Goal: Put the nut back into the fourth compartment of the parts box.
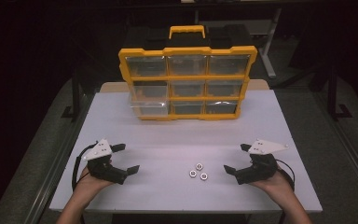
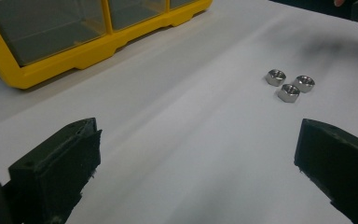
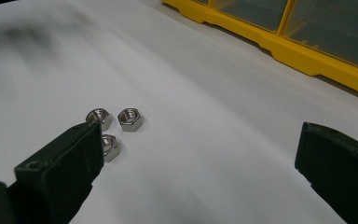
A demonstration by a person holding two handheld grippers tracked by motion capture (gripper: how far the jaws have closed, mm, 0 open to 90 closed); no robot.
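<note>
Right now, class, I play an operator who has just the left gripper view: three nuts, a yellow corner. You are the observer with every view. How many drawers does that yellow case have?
Observer: Nine clear drawers, three rows of three, in the yellow organizer, which stands upright at the far side of the table.
Operator: Is the right gripper open?
Observer: Yes, the right gripper has its fingers wide apart and holds nothing.
Operator: Which gripper is nearer the nuts?
Observer: The three nuts lie nearer the right one than the left gripper.
</note>
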